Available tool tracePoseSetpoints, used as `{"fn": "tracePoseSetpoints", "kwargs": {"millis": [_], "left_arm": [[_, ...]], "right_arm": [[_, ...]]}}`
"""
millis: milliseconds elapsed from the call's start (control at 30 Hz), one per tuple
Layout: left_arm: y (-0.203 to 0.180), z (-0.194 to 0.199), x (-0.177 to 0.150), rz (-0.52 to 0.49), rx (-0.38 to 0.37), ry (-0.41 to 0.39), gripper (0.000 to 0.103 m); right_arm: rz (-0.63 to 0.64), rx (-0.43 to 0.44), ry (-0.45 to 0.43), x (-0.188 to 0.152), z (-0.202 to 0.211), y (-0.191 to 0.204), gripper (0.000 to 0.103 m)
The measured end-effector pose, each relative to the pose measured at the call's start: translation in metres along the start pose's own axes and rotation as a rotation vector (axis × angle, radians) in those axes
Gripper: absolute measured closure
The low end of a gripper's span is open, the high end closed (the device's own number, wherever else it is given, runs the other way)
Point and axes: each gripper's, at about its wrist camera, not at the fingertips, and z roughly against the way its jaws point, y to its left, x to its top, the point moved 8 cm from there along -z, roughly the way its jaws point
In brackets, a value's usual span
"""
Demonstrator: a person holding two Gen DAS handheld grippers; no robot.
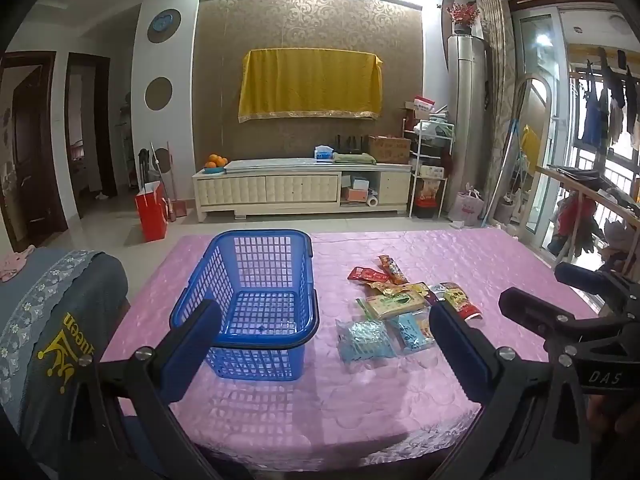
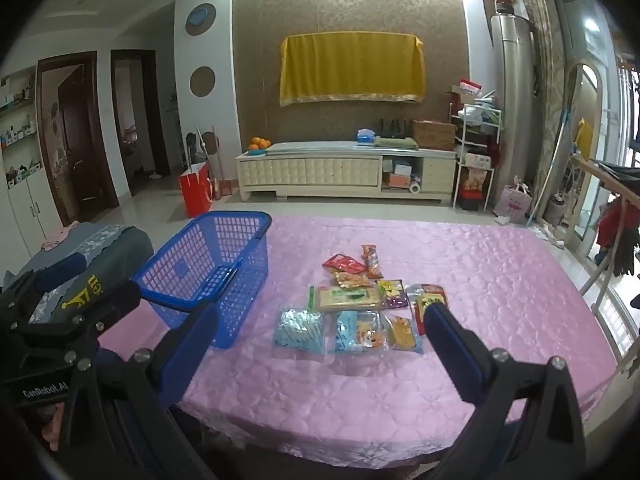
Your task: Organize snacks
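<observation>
A glossy pink cloth embossed with a flower pattern (image 2: 460, 304) covers the bench. The bright blue plastic lattice basket (image 1: 256, 300) has a dark rim handle. Among the snack packets, a pale blue foil-wrapped packet (image 2: 298, 330) lies by a green-and-cream flat packet (image 2: 347, 299), with a red pouch (image 2: 343, 263) farther back. A mustard-yellow drape with gold trim (image 2: 351, 70) hangs on brown scroll-patterned wallpaper (image 2: 344, 12). A grey cover with a floral lace band (image 1: 48, 304) shows yellow crown print.

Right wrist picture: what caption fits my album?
Open right gripper above snack packets beside an empty blue basket.
</observation>
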Motion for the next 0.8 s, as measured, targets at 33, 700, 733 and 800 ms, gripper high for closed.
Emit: {"fn": "tracePoseSetpoints", "kwargs": {"millis": [33,700,733,800], "left_arm": [[-0.0013,-0.0005,0.0004,-0.002,0.001,0.002,0.0],[-0.004,-0.0036,-0.0032,-0.005,0.002,0.028,0.0],[-0.004,-0.0038,-0.003,-0.006,0.001,0.027,0.0],[-0.0035,-0.0045,-0.0032,-0.004,0.0,0.029,0.0]], "right_arm": [[0.001,0.0,0.0,-0.0001,-0.0002,0.0003,0.0],[-0.007,0.019,0.019,-0.0027,-0.0021,0.0008,0.0],[-0.008,0.02,0.02,-0.003,-0.002,0.0008,0.0],[-0.008,0.022,0.022,-0.0032,-0.0021,0.0009,0.0]]}}
